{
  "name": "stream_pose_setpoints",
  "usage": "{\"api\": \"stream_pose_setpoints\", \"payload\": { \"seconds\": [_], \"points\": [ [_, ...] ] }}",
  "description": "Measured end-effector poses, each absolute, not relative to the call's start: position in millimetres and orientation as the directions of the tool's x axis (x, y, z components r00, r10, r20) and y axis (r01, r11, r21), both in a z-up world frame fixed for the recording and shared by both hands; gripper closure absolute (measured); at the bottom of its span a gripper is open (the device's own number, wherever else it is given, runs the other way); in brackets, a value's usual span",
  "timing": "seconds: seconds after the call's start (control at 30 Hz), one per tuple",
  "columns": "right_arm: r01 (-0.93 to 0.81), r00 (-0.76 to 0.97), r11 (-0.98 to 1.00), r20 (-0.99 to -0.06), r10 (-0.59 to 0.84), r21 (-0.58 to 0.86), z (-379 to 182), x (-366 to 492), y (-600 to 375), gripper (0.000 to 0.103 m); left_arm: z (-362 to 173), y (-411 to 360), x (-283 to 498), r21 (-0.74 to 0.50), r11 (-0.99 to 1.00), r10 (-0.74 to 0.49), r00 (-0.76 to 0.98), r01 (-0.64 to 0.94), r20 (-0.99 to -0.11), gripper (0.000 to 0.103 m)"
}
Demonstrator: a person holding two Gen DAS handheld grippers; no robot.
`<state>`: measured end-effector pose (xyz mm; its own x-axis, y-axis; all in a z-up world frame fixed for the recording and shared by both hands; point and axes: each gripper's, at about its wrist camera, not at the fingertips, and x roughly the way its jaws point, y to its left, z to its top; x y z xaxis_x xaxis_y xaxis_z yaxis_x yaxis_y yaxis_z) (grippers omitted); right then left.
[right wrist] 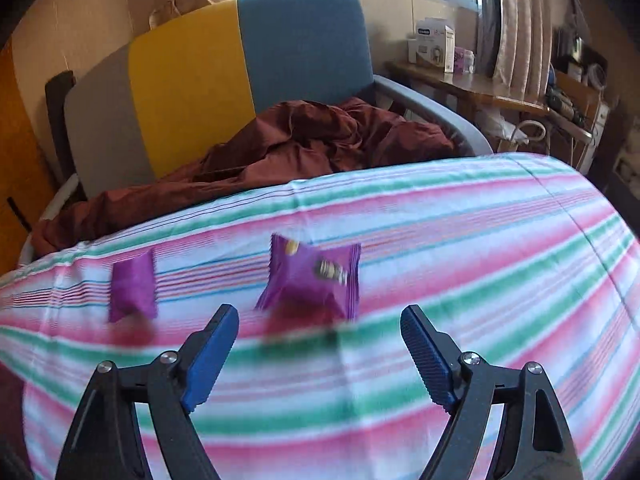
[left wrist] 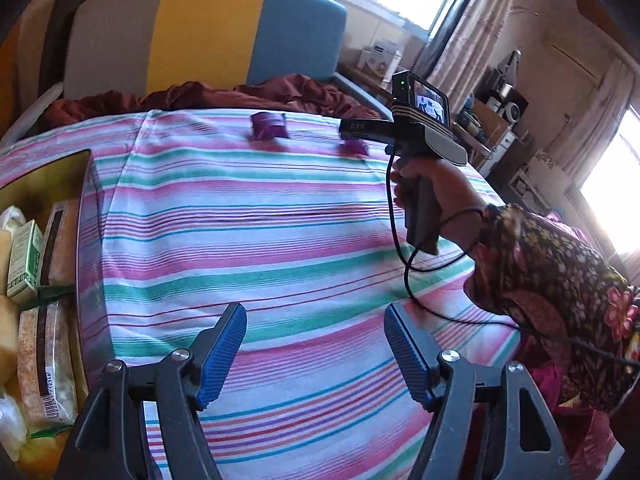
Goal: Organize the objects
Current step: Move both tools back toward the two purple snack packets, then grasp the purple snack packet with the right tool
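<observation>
Two purple snack packets lie on the striped bedsheet (right wrist: 440, 248), the larger packet (right wrist: 312, 276) just ahead of the right gripper (right wrist: 320, 320) and the smaller packet (right wrist: 132, 284) to that packet's left. The right gripper's blue pads are spread wide, holding nothing (the frame is blurred). The left gripper (left wrist: 316, 320) is likewise spread and empty, well back from the packets, beside a box of goods (left wrist: 86, 200).

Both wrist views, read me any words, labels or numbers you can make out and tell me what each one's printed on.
No text reads clearly.
Right gripper body: pale characters, too blurred to read.
Green carton in the box: print too small.
Brown packets: barcode label, digits unreadable.
Nearer purple packet: a printed design, blurred.
White box on the side table: blue label, too small.
</observation>
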<state>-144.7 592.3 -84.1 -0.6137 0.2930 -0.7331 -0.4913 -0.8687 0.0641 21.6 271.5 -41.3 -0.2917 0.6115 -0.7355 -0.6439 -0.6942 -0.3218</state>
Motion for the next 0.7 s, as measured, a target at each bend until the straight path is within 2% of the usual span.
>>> {"api": "stream_pose_setpoints", "payload": {
  "seconds": [0.1,0.13,0.17,0.27,0.57,0.7],
  "points": [
    [-0.494,-0.601,-0.867,-0.746,0.288,0.063,-95.7,-162.6,601.5,0.020,-46.3,269.5,15.5,-0.337,-0.706,0.603,-0.280,-0.623,-0.747,0.031],
    [-0.492,-0.599,-0.867,-0.753,0.274,0.075,-99.5,-166.5,605.5,0.023,-47.3,269.1,13.6,-0.343,-0.709,0.604,-0.279,-0.616,-0.747,0.031],
    [-0.490,-0.595,-0.867,-0.762,0.255,0.093,-103.1,-170.3,609.4,0.031,-48.0,269.0,12.4,-0.345,-0.712,0.603,-0.281,-0.612,-0.747,0.031],
    [-0.491,-0.600,-0.865,-0.759,0.252,0.101,-104.3,-172.0,611.0,0.042,-49.1,271.9,8.4,-0.357,-0.717,0.607,-0.283,-0.599,-0.743,0.031],
    [-0.494,-0.612,-0.862,-0.749,0.253,0.112,-102.6,-147.3,604.9,0.052,-44.6,293.8,-3.8,-0.337,-0.730,0.591,-0.302,-0.595,-0.748,0.031],
    [-0.527,-0.585,-0.846,-0.755,0.296,0.077,-100.6,-123.5,602.3,0.052,-35.1,304.2,-20.5,-0.339,-0.747,0.594,-0.344,-0.572,-0.727,0.031]
  ]
}}
